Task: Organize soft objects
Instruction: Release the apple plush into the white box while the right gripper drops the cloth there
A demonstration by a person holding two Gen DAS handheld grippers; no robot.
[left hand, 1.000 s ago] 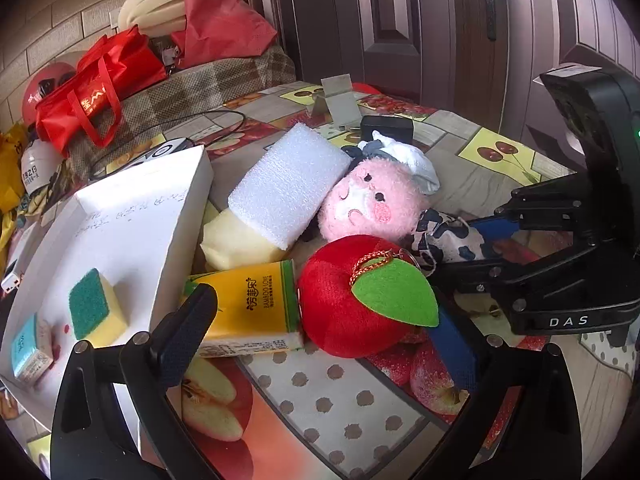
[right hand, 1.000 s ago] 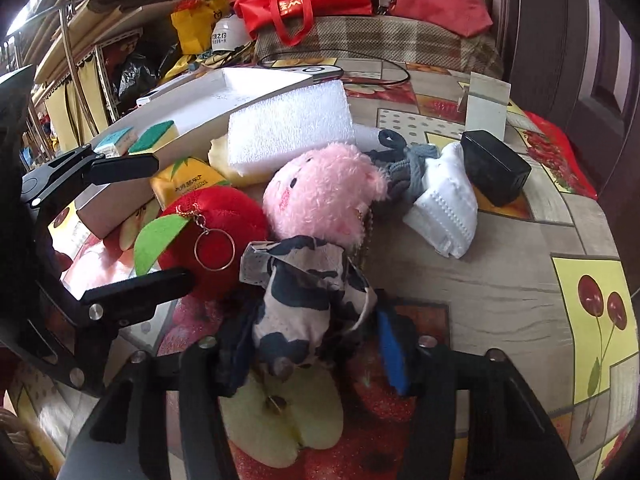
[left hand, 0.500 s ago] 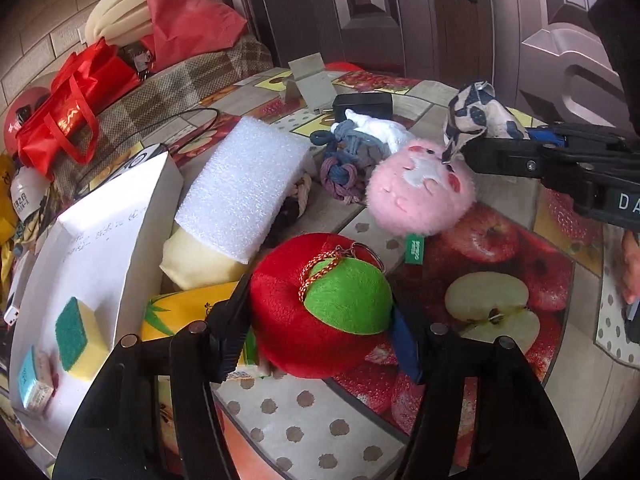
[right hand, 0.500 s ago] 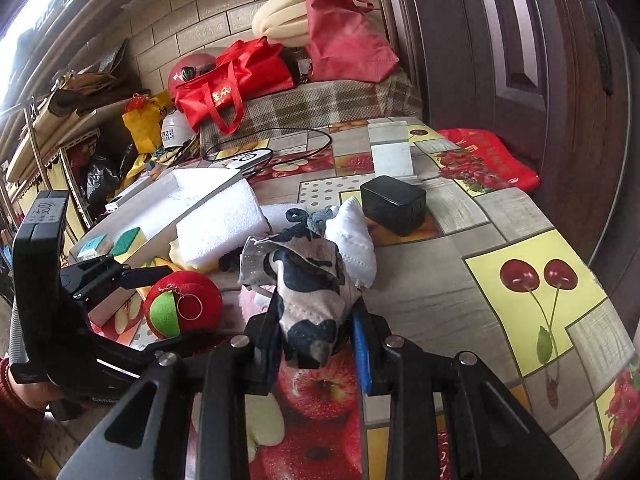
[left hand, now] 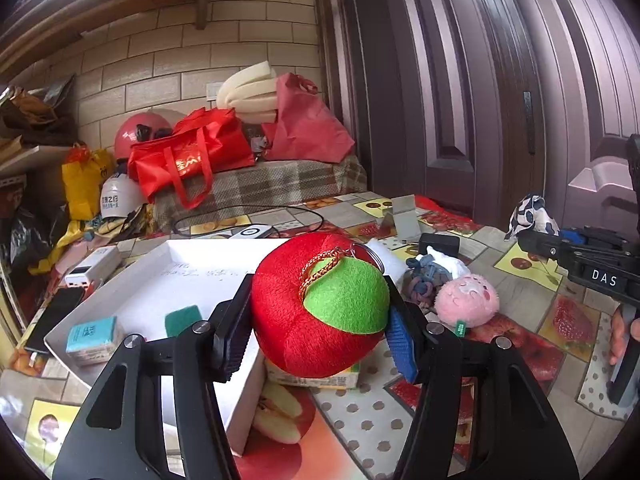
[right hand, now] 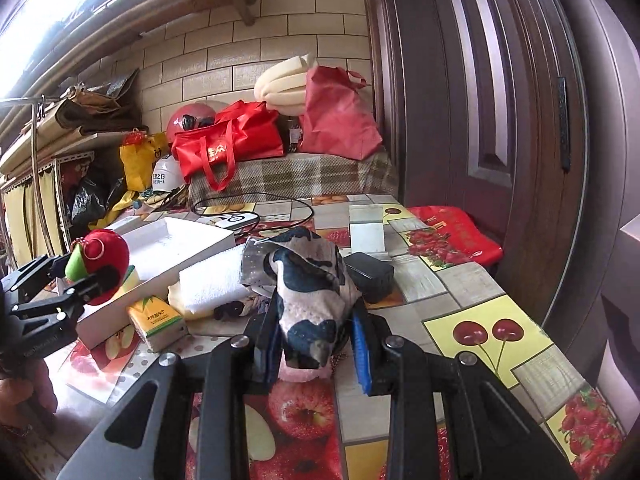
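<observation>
My left gripper (left hand: 320, 320) is shut on a red plush apple (left hand: 316, 304) with a green leaf and holds it above the table, beside the white tray (left hand: 168, 268); it also shows in the right wrist view (right hand: 102, 258). My right gripper (right hand: 314, 340) is shut on a black-and-white cow-print soft pouch (right hand: 308, 292), lifted off the table; the pouch shows at the right of the left wrist view (left hand: 530, 216). A pink plush ball (left hand: 466, 300) lies on the table. A white foam block (right hand: 212, 284) lies by the tray.
The tray holds a green sponge (left hand: 182, 318) and a small teal box (left hand: 92, 336). A yellow drink carton (right hand: 158, 320), a black box (right hand: 370, 276), a grey knotted cloth (left hand: 430, 276) and a cable (right hand: 256, 212) lie on the fruit-patterned table. Bags crowd the plaid bench (right hand: 296, 176) behind.
Both grippers have risen off the table with their loads. The apple has gone up and toward the tray; the cow-print pouch has lifted higher, and the pink plush stays on the table.
</observation>
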